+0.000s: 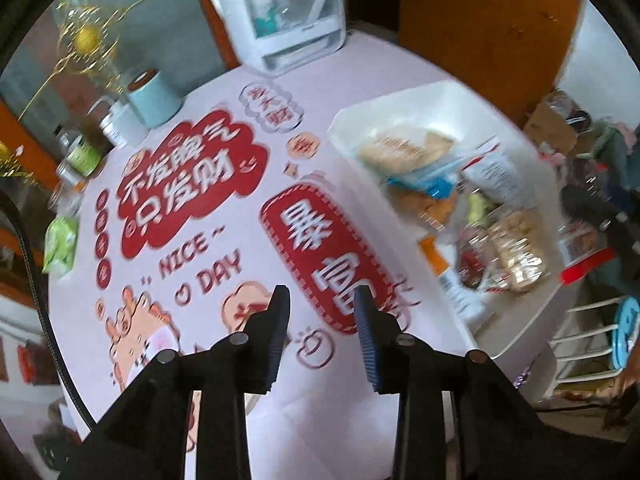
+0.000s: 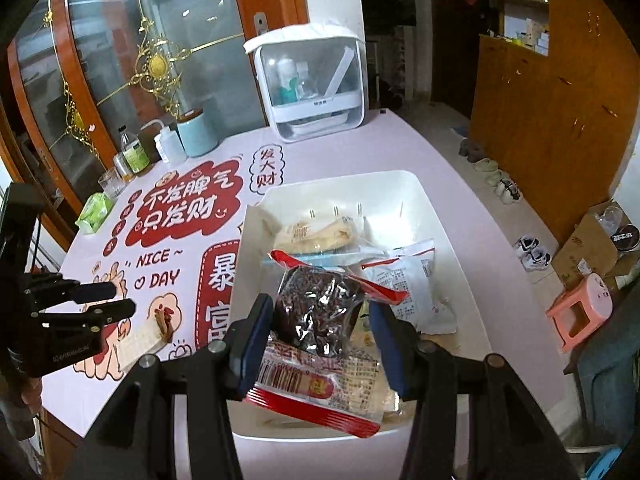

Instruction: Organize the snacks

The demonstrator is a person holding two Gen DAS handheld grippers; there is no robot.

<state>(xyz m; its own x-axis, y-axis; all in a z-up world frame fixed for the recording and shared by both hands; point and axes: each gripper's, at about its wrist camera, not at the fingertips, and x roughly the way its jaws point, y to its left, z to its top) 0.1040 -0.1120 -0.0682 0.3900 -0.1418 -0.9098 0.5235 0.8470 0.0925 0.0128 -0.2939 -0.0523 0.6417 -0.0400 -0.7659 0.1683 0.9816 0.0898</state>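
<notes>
White bin (image 2: 448, 216) crowded with snack packets (image 2: 416, 288)

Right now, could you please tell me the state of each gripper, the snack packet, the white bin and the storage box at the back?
right gripper: shut on the red snack packet, held above the bin.
left gripper: empty, jaws slightly apart, over the tablecloth.
white bin: open-topped, several snack packets inside.
storage box: lid closed, bottles inside.
blue canister: upright, lid on.
</notes>
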